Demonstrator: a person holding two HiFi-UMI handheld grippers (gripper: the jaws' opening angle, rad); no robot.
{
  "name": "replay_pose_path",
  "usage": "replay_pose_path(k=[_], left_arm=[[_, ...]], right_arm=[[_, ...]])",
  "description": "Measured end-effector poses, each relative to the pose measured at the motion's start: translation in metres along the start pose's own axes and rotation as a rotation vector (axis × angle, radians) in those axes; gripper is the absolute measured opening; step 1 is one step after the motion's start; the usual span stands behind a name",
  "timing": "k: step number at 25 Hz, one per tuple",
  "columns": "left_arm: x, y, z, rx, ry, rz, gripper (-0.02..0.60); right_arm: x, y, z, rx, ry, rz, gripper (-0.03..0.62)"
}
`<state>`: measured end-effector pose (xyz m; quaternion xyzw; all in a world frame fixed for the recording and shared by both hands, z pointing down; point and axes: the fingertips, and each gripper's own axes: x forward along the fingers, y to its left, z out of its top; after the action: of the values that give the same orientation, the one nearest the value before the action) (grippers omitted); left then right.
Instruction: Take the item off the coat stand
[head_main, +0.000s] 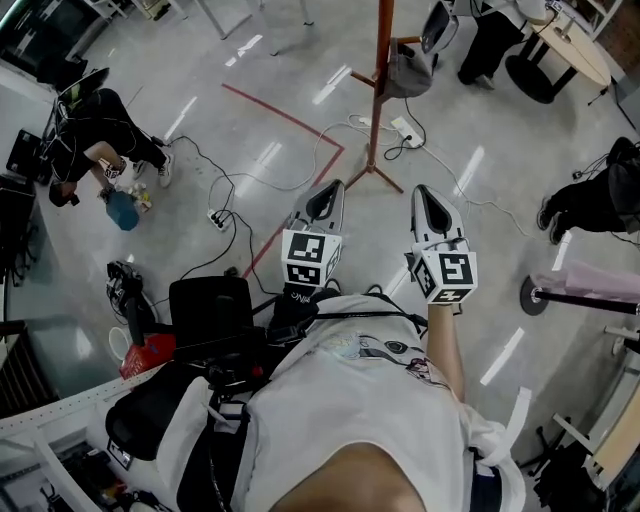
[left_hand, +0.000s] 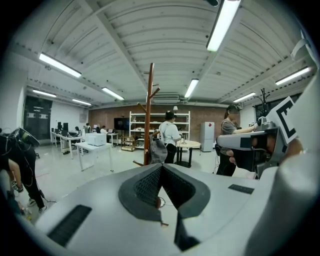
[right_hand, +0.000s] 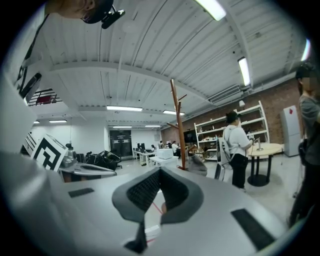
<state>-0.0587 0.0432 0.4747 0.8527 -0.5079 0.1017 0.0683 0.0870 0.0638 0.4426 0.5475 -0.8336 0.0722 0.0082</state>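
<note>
A reddish-brown wooden coat stand (head_main: 380, 90) rises from the grey floor ahead of me. A grey bag-like item (head_main: 408, 72) hangs from one of its pegs. My left gripper (head_main: 325, 200) and right gripper (head_main: 432, 205) are held side by side, well short of the stand, both pointing toward it. Both are shut with nothing between the jaws. In the left gripper view the stand (left_hand: 149, 115) and the grey item (left_hand: 159, 150) show far beyond the closed tips of the left gripper (left_hand: 161, 167). The right gripper view has the stand (right_hand: 177, 125) and item (right_hand: 197, 165) above the tips of the right gripper (right_hand: 160, 171).
A power strip with white cables (head_main: 405, 130) lies by the stand's feet, and a red tape line (head_main: 290, 120) runs across the floor. One person crouches at the left (head_main: 95, 140), another is at the right (head_main: 590, 200). A third stands by a round table (head_main: 570, 45). Black equipment (head_main: 210, 310) sits near my left side.
</note>
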Motion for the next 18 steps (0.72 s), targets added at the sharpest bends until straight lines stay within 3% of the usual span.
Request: replay_pose_path(k=[10,18], left_arm=[[0.011,-0.01,-0.024,-0.03,0.049,0.028,0.003],[0.054,0.035,-0.014,-0.031,0.037,0.036,0.003]], right_arm=[[0.011,-0.016,-0.019,0.018,0.048,0.048,0.004],[0.073,-0.017,-0.021,-0.004,0.061,0.071,0.005]])
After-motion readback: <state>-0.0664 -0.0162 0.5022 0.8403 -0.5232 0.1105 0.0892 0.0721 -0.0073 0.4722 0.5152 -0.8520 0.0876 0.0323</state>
